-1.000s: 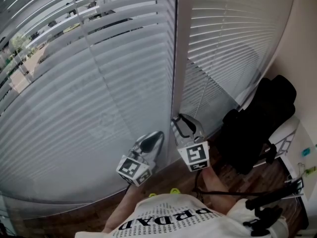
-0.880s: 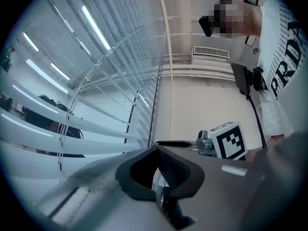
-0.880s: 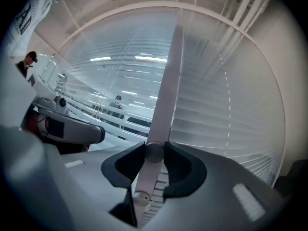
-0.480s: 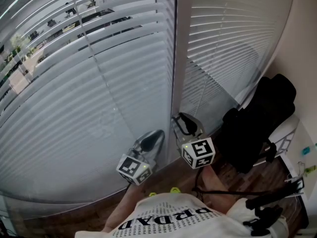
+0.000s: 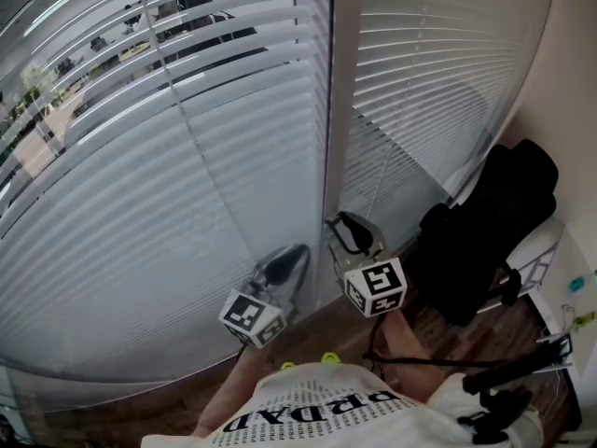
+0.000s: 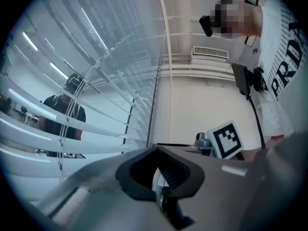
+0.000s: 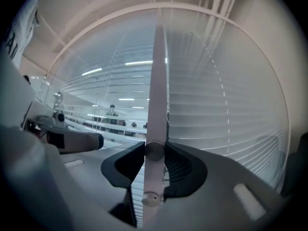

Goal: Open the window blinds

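**A:** The right gripper [image 7: 155,150] was clamped on the tilt wand [image 7: 156,85], wasn't it?

**B:** Yes. The white wand ran straight between its jaws, both pads pressed on it, with the capped lower end poking out just past them.

**A:** And where did the wand hang?

**B:** Upright, along the white window post [image 5: 340,82], between the left blind [image 5: 177,213] and the right blind [image 5: 429,73]. The right gripper [image 5: 350,236] met it low down, near the blinds' bottom edge.

**A:** The left gripper [image 5: 283,267]?

**B:** Its jaws were together and I saw nothing gripped in them [image 6: 157,150]. It sat just beside the right one, in front of the left blind's lower slats, apart from the wand.

**A:** The slats themselves?

**B:** They lay mostly flat and closed. Those toward the left blind's upper left corner showed gaps.
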Demonstrator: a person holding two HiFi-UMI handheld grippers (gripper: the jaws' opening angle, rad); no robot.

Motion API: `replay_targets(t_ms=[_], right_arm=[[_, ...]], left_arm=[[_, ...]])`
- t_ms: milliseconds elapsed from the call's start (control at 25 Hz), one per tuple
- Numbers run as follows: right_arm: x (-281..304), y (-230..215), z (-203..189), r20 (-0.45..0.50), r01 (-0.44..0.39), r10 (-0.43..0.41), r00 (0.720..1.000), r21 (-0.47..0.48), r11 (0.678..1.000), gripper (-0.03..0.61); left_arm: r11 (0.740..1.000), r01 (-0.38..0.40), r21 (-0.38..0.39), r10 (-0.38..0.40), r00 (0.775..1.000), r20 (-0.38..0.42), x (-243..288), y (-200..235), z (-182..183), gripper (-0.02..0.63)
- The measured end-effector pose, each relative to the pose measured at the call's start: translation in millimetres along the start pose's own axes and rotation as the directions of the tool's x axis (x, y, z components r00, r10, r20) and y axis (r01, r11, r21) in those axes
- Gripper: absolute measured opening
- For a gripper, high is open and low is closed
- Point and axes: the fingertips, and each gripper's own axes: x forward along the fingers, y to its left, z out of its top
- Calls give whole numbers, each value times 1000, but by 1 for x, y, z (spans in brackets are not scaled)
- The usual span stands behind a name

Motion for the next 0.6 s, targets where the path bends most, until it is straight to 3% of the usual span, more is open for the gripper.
replay_targets(t_ms=[80, 160, 320, 600], right_arm=[[-2, 4, 4, -20, 0, -2, 1000, -134, 991, 135], [-2, 8, 7, -43, -1, -12, 999, -278, 961, 143], [1, 16, 3, -87, -18, -33, 996, -527, 850, 152], [4, 19, -1, -82, -3, -79, 994, -709, 706, 137]], left_arm=[[1000, -5, 1, 5, 1000, -1, -1, 1, 0, -8], [1000, -4, 1, 4, 1000, 2, -1, 2, 1, -8], [1000, 2, 2, -2, 1000, 3, 0, 1, 0, -8], [1000, 3, -1, -3, 1000, 3, -1, 0, 0, -8]])
